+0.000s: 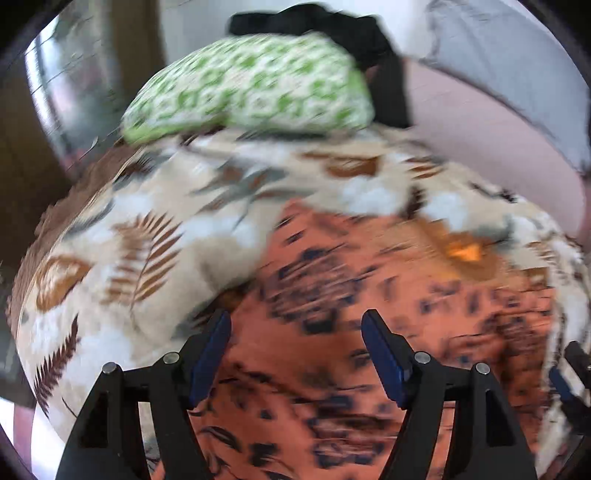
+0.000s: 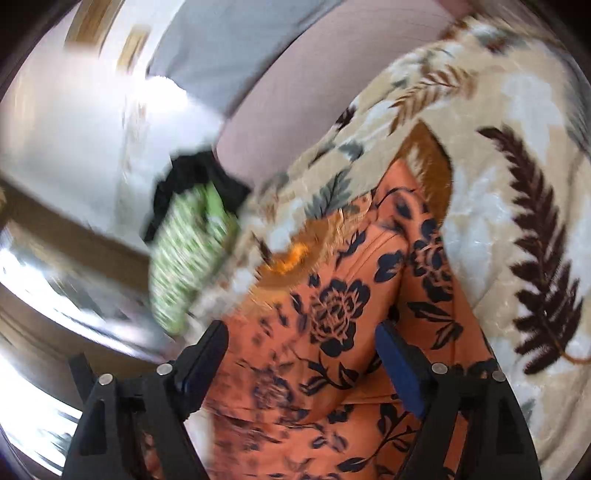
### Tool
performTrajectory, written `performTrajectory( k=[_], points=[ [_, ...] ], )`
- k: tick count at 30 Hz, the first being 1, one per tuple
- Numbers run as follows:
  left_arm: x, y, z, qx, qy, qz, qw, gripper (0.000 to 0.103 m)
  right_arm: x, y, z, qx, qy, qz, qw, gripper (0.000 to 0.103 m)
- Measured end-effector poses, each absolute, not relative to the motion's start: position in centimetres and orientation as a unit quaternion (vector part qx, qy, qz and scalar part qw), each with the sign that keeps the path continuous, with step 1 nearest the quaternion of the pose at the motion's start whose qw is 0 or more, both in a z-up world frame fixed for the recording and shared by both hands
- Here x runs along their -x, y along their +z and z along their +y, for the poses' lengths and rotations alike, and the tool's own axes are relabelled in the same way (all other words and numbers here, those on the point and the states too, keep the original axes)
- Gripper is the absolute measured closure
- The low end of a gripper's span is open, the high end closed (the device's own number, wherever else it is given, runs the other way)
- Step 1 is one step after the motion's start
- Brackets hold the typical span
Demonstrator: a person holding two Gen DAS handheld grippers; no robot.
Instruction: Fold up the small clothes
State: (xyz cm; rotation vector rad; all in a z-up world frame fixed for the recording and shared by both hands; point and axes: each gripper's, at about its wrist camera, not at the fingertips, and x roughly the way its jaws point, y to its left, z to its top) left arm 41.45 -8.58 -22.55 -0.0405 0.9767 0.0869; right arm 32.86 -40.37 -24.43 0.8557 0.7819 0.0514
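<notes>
An orange garment with dark blue flowers [image 1: 332,295] lies spread on a cream blanket with a fern print [image 1: 129,240]. My left gripper [image 1: 295,321] hovers over the garment with its jaws apart and nothing between the pads. In the right wrist view the same orange garment [image 2: 332,314] shows a raised fold running up the blanket [image 2: 498,147]. My right gripper [image 2: 301,328] stands open above it, its pads clear of the cloth. Part of the right gripper's fingers [image 1: 569,369] shows at the right edge of the left wrist view.
A folded green-and-white patterned garment [image 1: 251,88] [image 2: 184,258] lies at the blanket's far edge, with a black garment [image 1: 332,29] [image 2: 192,173] behind it. A pink sheet [image 1: 480,129] and a grey pillow [image 1: 498,48] lie beyond. Both views are blurred.
</notes>
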Motion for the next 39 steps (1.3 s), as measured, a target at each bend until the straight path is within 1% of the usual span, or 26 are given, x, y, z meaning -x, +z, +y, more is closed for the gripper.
performTrajectory(
  k=[3, 7, 8, 9, 11, 12, 14, 15, 18, 20, 21, 22, 23, 24, 28, 31, 35, 36, 37, 39],
  points=[
    [-41.3, -25.1, -7.2, 0.016, 0.057, 0.479, 0.876, 0.029, -34.7, -24.9, -36.5, -0.307, -0.013, 0.409, 0.859, 0.019],
    [-40.9, -27.6, -7.9, -0.013, 0.042, 0.501, 0.864, 0.029, -36.5, -26.6, -32.8, -0.177, -0.077, 0.448, 0.873, 0.020],
    [-41.1, -28.0, -7.9, -0.016, 0.040, 0.503, 0.863, 0.029, -36.8, -27.6, -32.3, -0.136, -0.104, 0.466, 0.868, 0.024],
    [-41.3, -28.4, -7.7, -0.010, 0.038, 0.504, 0.863, 0.029, -36.9, -28.5, -32.4, -0.121, -0.124, 0.476, 0.862, 0.043],
    [-41.7, -28.4, -7.6, 0.003, 0.034, 0.505, 0.862, 0.029, -36.4, -29.3, -33.4, -0.137, -0.130, 0.475, 0.859, 0.053],
    [-41.6, -28.3, -7.4, 0.008, 0.033, 0.507, 0.861, 0.029, -35.9, -28.9, -34.4, -0.156, -0.130, 0.474, 0.857, 0.063],
    [-41.8, -28.5, -7.2, 0.012, 0.030, 0.510, 0.860, 0.029, -34.4, -28.2, -36.5, -0.212, -0.121, 0.472, 0.847, 0.064],
    [-41.9, -28.5, -7.2, 0.011, 0.029, 0.510, 0.859, 0.029, -33.6, -28.2, -37.4, -0.233, -0.120, 0.472, 0.842, 0.066],
    [-41.8, -28.3, -7.3, 0.004, 0.024, 0.510, 0.860, 0.029, -30.8, -28.6, -39.8, -0.326, -0.098, 0.462, 0.819, 0.066],
    [-41.8, -28.3, -7.0, 0.007, 0.015, 0.513, 0.858, 0.029, -29.2, -28.3, -40.7, -0.371, -0.085, 0.450, 0.808, 0.060],
    [-41.8, -28.2, -6.8, 0.010, 0.011, 0.515, 0.857, 0.029, -28.7, -28.1, -41.1, -0.388, -0.082, 0.449, 0.800, 0.051],
    [-41.8, -28.2, -6.7, 0.012, 0.008, 0.516, 0.856, 0.029, -28.0, -27.8, -41.5, -0.414, -0.080, 0.448, 0.788, 0.038],
    [-41.8, -28.2, -6.6, 0.014, 0.004, 0.518, 0.855, 0.029, -27.5, -27.5, -41.8, -0.427, -0.085, 0.446, 0.782, 0.033],
    [-41.8, -28.2, -6.4, 0.017, -0.001, 0.520, 0.854, 0.029, -26.4, -26.9, -42.0, -0.441, -0.099, 0.432, 0.780, 0.031],
    [-41.9, -28.3, -5.7, 0.034, -0.012, 0.526, 0.849, 0.029, -25.4, -24.7, -42.9, -0.445, -0.119, 0.403, 0.791, 0.031],
    [-41.9, -28.2, -5.2, 0.046, -0.017, 0.528, 0.848, 0.029, -27.0, -24.0, -43.3, -0.428, -0.135, 0.407, 0.795, 0.031],
    [-41.8, -28.2, -4.6, 0.059, -0.026, 0.530, 0.846, 0.029, -31.7, -24.9, -43.4, -0.359, -0.177, 0.437, 0.805, 0.032],
    [-41.8, -28.2, -4.5, 0.061, -0.029, 0.529, 0.846, 0.030, -32.6, -25.4, -43.3, -0.339, -0.189, 0.447, 0.806, 0.051],
    [-41.8, -28.2, -4.3, 0.065, -0.030, 0.529, 0.846, 0.032, -33.2, -25.7, -43.3, -0.330, -0.196, 0.451, 0.806, 0.087],
    [-41.7, -27.9, -3.7, 0.081, -0.030, 0.525, 0.847, 0.045, -34.1, -25.9, -43.3, -0.311, -0.204, 0.462, 0.805, 0.092]
  ],
)
